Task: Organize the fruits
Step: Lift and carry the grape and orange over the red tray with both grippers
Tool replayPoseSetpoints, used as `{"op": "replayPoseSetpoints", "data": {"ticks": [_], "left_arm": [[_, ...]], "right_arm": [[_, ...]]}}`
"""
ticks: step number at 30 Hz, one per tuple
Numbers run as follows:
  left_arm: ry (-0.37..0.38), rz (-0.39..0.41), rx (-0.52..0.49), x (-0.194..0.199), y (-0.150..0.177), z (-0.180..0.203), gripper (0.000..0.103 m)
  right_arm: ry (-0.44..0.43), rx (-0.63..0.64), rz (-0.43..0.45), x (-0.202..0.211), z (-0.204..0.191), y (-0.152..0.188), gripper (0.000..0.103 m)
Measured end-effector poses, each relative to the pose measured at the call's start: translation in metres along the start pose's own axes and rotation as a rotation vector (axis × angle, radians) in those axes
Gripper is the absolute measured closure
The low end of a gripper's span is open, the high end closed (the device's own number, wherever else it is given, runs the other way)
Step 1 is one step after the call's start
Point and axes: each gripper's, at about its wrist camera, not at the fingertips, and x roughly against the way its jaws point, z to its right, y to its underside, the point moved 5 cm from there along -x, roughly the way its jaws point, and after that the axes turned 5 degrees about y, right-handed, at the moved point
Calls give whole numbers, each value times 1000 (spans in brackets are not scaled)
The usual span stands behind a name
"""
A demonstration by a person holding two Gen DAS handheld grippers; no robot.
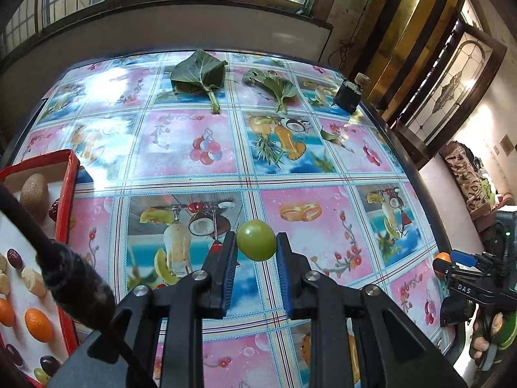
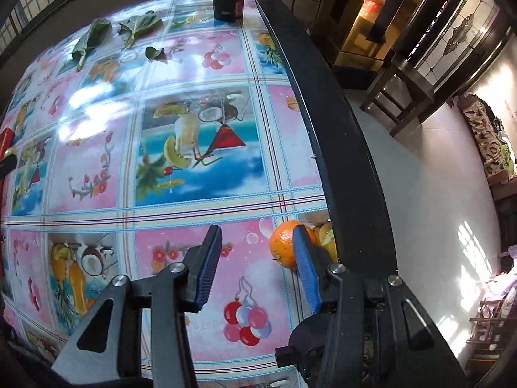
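The only legible writing is "DAS" in white letters on the black body of the right tool (image 1: 444,263) as seen at the 4 o'clock edge of the left wrist view; the label on the dark jar (image 2: 227,5) at the far edge of the worktop (image 2: 97,174) is too blurred to read. The left tool (image 1: 256,242) points steeply downward over the patterned cloth, its blue-padded fingers (image 1: 230,258) closed on a green fruit (image 1: 256,240), which is round, smooth and glossy with a pale highlight, pads pressing on both flanks. The right tool (image 2: 258,236), seen in its own view, points more steeply down, jaws standing apart with nothing between them. An orange (image 2: 284,242), dimpled and bright, lies on the worktop near its right-hand rim, at 3 o'clock of the tool; the right finger crosses in front of it, and contact cannot be determined. A red-walled tray (image 1: 66,207) sits at 9 o'clock in the left view, holding a brown kiwi (image 1: 34,195), two oranges (image 1: 38,325), dark red dates (image 1: 14,257), pale chunks (image 1: 34,281) and a green grape (image 1: 41,375). A black cable (image 1: 48,252) crosses in front of the tray. Two large green leaves (image 1: 198,71) and a smaller leaf scrap (image 1: 332,137) lie toward 12 o'clock, well apart from the fruit.
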Motion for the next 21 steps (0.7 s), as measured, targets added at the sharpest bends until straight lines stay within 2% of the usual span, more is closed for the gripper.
{"op": "replayPoseSetpoints", "data": {"ticks": [1,3,10,12,14,16,21], "left_arm": [[4,-1,1,1,1,0,80],[7,2,3,4,3,-1,80],[22,12,22,14,9,-8,80],[25,16,26,18,10,-10,80],[20,22,27,21,12,-13,80],[10,26,31,27,14,-18,80],[-22,40,52,42,25,-33,80]], "right_arm": [[44,13,-14,-5,2,-1,50],[99,22,-39,-13,6,-2,50],[175,42,-84,-30,20,6,52],[171,31,-82,-29,25,7,64],[109,6,-69,-24,24,6,66],[-3,-10,-41,-11,13,8,66],[-215,24,59,32,-50,9,66]]}}
